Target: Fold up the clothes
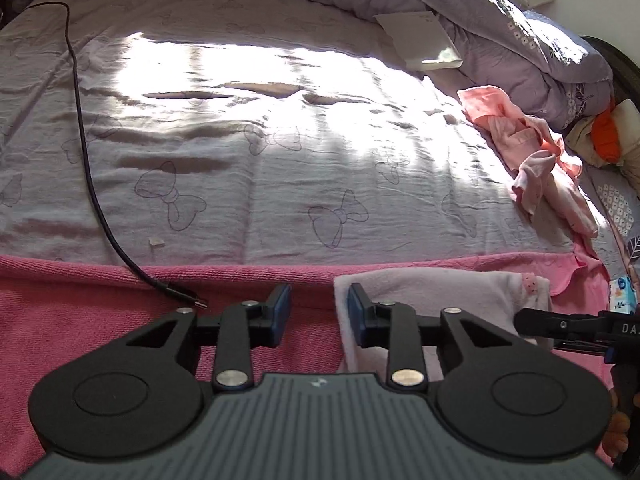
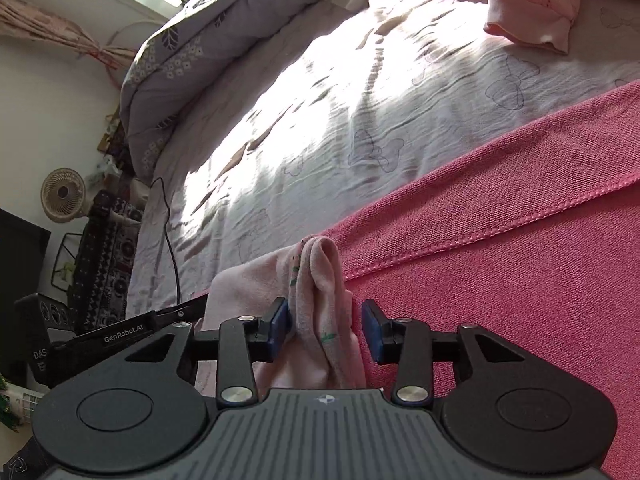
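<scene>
Right wrist view: the right gripper is seen spread around a bunched fold of the pale pink garment, lying on the pink towel. The left gripper is held apart at the garment's edge, over the bedsheet.

matt fleecy pale pink garment on a looped terry towel; crinkled cotton sheet; matt plastic tongs.

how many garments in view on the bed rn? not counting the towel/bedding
2. A folded pale pink garment on the pink towel between both grippers; a crumpled pink garment at the bed's far right. That heap may hold more than one piece.
</scene>
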{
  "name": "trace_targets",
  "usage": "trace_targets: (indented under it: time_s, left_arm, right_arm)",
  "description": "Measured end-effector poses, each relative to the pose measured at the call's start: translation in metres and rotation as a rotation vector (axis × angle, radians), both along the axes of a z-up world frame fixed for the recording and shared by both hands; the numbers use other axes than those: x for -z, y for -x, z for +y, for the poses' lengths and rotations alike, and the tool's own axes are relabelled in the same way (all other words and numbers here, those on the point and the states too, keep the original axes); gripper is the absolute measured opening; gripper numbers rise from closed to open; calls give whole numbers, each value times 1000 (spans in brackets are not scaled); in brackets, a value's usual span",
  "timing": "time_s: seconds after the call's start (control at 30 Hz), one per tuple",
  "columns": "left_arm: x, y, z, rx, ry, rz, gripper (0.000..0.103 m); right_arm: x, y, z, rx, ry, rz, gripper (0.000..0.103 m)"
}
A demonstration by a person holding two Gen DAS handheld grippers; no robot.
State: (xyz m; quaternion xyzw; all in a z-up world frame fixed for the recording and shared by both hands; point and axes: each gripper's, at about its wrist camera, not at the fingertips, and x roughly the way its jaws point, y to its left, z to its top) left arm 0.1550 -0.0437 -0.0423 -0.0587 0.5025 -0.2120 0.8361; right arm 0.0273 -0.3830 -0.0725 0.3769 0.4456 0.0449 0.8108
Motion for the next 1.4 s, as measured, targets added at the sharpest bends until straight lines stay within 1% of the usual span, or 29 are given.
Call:
trace_targets:
  time_s: [0.03, 0.1, 0.13, 0.17, 0.23, 0.3, 0.33, 0.4, 0.47, 0.53, 0.57, 0.6, 0.63, 0.67, 0.7, 0.73, 0.8, 0.83, 0.9, 0.93, 1.0, 1.03, 1.07, 1.13, 1.2, 1.23, 1.27, 1.3, 1.4]
  left_arm:
    - [-4, 0, 7, -40, -47, -25, 65]
    - [-14, 0, 19, -127, -170, -78, 62]
    - [-21, 3, 23, -162, -217, -118, 61]
    - [-31, 11, 23, -152, -225, -161, 61]
    - [-49, 34, 17, -73, -190, -238, 61]
    - [-67, 57, 11, 6, -155, -314, 64]
    - [-69, 69, 2, 56, -167, -336, 64]
    - [-61, 97, -24, 173, -231, -356, 67]
    - [-38, 120, -47, 263, -353, -378, 70]
    - [-11, 135, -56, 305, -484, -408, 70]
    - [2, 137, -57, 308, -545, -426, 71]
    - [11, 138, -54, 300, -577, -440, 78]
    - [16, 137, -50, 286, -585, -450, 82]
    - [17, 134, -44, 264, -576, -451, 91]
    - [14, 128, -39, 236, -577, -443, 92]
    - [11, 123, -34, 205, -611, -448, 92]
    - [4, 114, -25, 135, -708, -472, 90]
    - [-2, 111, -18, 106, -725, -475, 90]
    - [-15, 106, -4, 64, -697, -466, 88]
    - [-25, 108, 2, 61, -633, -456, 88]
    - [-43, 117, 7, 102, -485, -445, 88]
    - [-51, 122, 6, 136, -404, -436, 88]
    - [-58, 129, 2, 176, -316, -422, 88]
    - [-65, 136, -5, 237, -176, -378, 81]
    - [-60, 137, -19, 290, -89, -306, 58]
    - [-53, 137, -28, 307, -98, -275, 48]
    - [-46, 135, -37, 323, -122, -244, 19]
    - [-37, 134, -45, 339, -151, -223, 7]
    - [-15, 132, -66, 379, -266, -231, 6]
  right_arm:
    - [-9, 8, 0, 28, 65, -31, 51]
    - [-32, 25, 1, 89, 246, -104, 53]
    - [-43, 33, 6, 84, 346, -140, 54]
    - [-53, 40, 16, 31, 427, -171, 55]
    - [-65, 51, 39, -106, 523, -218, 58]
    - [-65, 61, 73, -303, 543, -233, 58]
    - [-63, 66, 91, -393, 559, -232, 58]
    - [-48, 73, 120, -506, 629, -203, 59]
    - [-30, 75, 135, -536, 684, -157, 60]
    - [-15, 73, 136, -503, 669, -128, 66]
    - [-9, 70, 132, -473, 648, -116, 76]
    - [-3, 66, 127, -443, 630, -103, 89]
    - [0, 63, 121, -417, 594, -83, 93]
    - [1, 60, 114, -391, 548, -60, 94]
    - [2, 57, 107, -366, 501, -36, 94]
    - [-1, 57, 102, -349, 488, -26, 93]
    - [-14, 65, 100, -342, 531, -47, 92]
    - [-21, 71, 99, -337, 554, -60, 92]
    - [-35, 84, 97, -326, 587, -79, 87]
    - [-41, 89, 96, -318, 577, -88, 82]
    - [-51, 98, 97, -312, 531, -103, 53]
    - [-56, 101, 101, -324, 511, -109, 46]
    - [-60, 104, 104, -336, 492, -114, 35]
    - [-61, 103, 122, -394, 527, -110, 32]
    - [-50, 101, 136, -445, 566, -98, 31]
    - [-40, 98, 142, -459, 583, -73, 31]
    - [-30, 97, 146, -468, 600, -55, 31]
    - [-21, 97, 148, -468, 616, -64, 31]
    - [-17, 98, 153, -470, 643, -84, 32]
